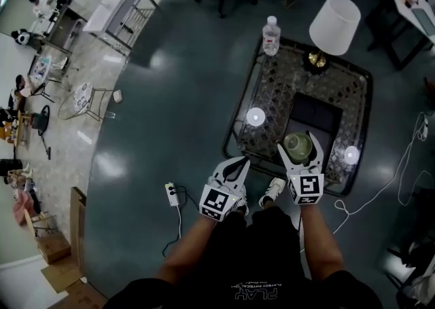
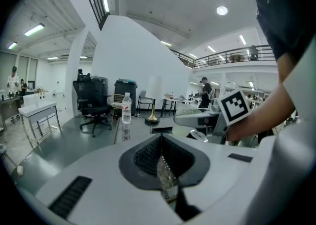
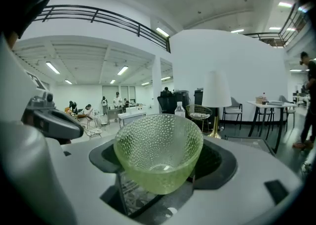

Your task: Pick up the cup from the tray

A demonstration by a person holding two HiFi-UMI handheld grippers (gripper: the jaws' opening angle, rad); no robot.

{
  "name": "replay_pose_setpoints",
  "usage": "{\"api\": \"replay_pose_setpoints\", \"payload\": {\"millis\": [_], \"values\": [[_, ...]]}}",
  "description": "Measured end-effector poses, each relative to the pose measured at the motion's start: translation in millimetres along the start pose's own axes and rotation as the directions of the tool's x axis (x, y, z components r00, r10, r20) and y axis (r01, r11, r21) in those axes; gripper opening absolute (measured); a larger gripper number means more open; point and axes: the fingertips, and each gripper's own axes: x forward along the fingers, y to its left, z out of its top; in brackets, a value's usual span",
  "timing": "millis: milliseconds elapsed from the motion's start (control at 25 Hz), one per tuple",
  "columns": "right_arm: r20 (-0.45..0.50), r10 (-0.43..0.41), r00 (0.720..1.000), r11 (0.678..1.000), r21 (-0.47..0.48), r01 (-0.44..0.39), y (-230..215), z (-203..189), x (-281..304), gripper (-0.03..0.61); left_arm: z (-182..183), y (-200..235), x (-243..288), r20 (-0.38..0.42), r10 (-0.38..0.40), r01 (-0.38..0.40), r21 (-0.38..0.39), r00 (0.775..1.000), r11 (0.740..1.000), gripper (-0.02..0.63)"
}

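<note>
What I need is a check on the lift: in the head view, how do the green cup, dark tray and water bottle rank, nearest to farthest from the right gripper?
1. green cup: held in the right gripper, between its fingers.
2. dark tray: on the table just beyond.
3. water bottle: table's far left corner.

On the table [image 1: 272,107], a lamp [image 1: 334,26] blocks the far edge and a water bottle [image 1: 271,36] the far left corner. One white disc [image 1: 255,117] sits by the left edge, another disc [image 1: 351,155] by the near right corner. The middle is open.
</note>
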Motion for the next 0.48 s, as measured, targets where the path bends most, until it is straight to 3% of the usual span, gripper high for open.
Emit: {"api": "replay_pose_setpoints", "payload": {"millis": [160, 480], "values": [[0.083, -0.03, 0.996, 0.999, 0.017, 0.029, -2, 55, -25, 0.399, 35, 1, 1, 0.067, 0.005, -0.005, 0.001, 0.998, 1.0, 0.011], [0.18, -0.072, 0.981, 0.997, 0.019, 0.07, 3, 126, -69, 0.399, 95, -28, 6, 0.157, -0.089, 0.077, 0.08, 0.984, 0.994, 0.011]]}}
